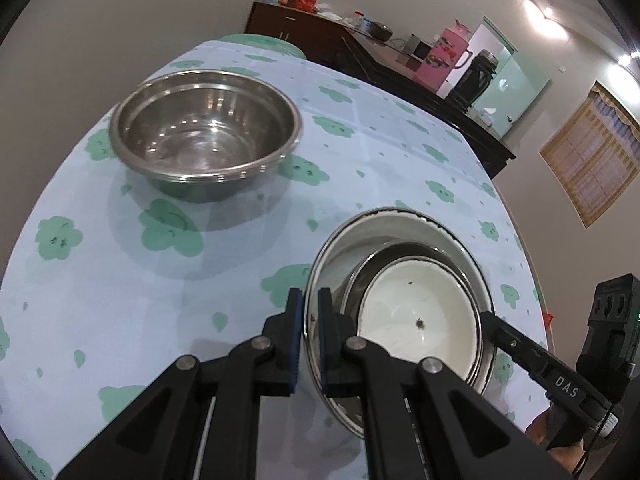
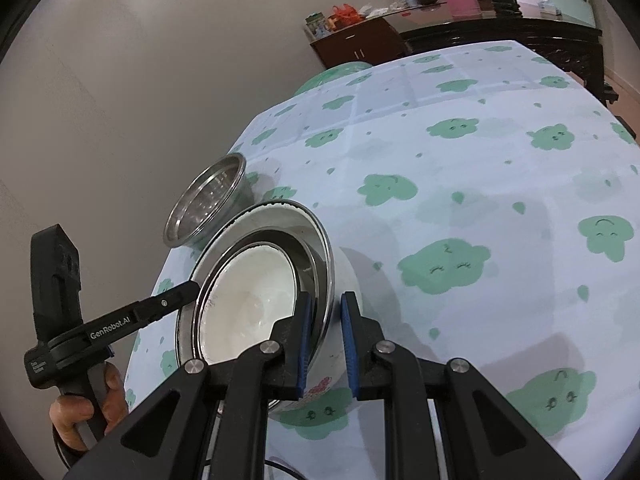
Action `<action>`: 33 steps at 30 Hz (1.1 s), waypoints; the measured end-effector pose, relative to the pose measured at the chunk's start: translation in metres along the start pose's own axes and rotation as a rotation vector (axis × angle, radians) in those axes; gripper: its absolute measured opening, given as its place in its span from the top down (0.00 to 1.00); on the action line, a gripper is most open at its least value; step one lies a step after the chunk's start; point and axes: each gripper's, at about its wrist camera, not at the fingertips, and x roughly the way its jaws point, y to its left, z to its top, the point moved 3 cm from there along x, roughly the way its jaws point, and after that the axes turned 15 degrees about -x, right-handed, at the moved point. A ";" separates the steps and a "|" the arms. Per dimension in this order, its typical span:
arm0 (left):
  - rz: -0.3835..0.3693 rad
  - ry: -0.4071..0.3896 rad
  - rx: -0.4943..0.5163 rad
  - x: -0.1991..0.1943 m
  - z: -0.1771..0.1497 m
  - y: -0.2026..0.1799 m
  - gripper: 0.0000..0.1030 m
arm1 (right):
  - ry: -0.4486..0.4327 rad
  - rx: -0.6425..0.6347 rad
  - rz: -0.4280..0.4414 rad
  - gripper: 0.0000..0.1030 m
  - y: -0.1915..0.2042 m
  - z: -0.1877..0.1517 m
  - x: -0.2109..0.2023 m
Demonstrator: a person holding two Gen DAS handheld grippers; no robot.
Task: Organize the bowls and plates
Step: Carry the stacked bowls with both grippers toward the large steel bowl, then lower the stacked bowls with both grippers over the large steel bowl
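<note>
Steel and white enamel make up the stack that both grippers have hold of: a white bowl (image 1: pixel 416 312) sits inside a shallow steel dish (image 1: pixel 362 280), and both sit inside a larger bowl (image 1: pixel 400 224), steel-lined and white outside, with a red print low on its wall. Three pieces are already nested, so as I judge it the gathering is well along.

In the left wrist view the left gripper (image 1: pixel 309 336) is clamped on the near-left rim of the larger bowl, one finger inside and one outside, the jaws as close as the thin wall lets them be. The right gripper (image 2: pixel 326 344) grips the opposite rim the same way, its blue pads (image 2: pixel 305 344) a little apart with the thicker wall between them. A hand (image 2: pixel 86 408) is wrapped round the left gripper's handle.

Whether the stack rests on the cloud-print tablecloth (image 1: pixel 120 280) or rides just above it, I cannot tell; it looks tilted in the right wrist view, though that may be the lens.

One steel bowl (image 1: pixel 206 136) stands alone and empty on the cloth, farther off and to the left of the stack. It looks the widest piece, so it seems the natural outer shell: the held stack would go into it. No other plates or bowls show on the table, so that could be the last piece to join. The sideboard (image 1: pixel 360 52) beyond is cluttered, but nothing on it reads as part of this job.
</note>
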 end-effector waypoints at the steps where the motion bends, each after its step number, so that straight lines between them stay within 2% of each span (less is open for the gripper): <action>1: 0.002 -0.002 -0.003 -0.001 0.000 0.002 0.99 | 0.003 -0.002 0.004 0.84 0.002 0.000 0.001; 13: 0.042 -0.031 -0.068 -0.021 0.004 0.046 0.99 | 0.016 -0.074 0.074 0.83 0.043 0.006 0.017; 21: 0.037 -0.044 -0.088 -0.031 0.008 0.059 0.99 | 0.051 -0.048 0.122 0.83 0.050 0.004 0.035; 33: 0.062 -0.070 -0.110 -0.042 0.016 0.078 0.99 | 0.071 -0.077 0.160 0.83 0.072 0.010 0.047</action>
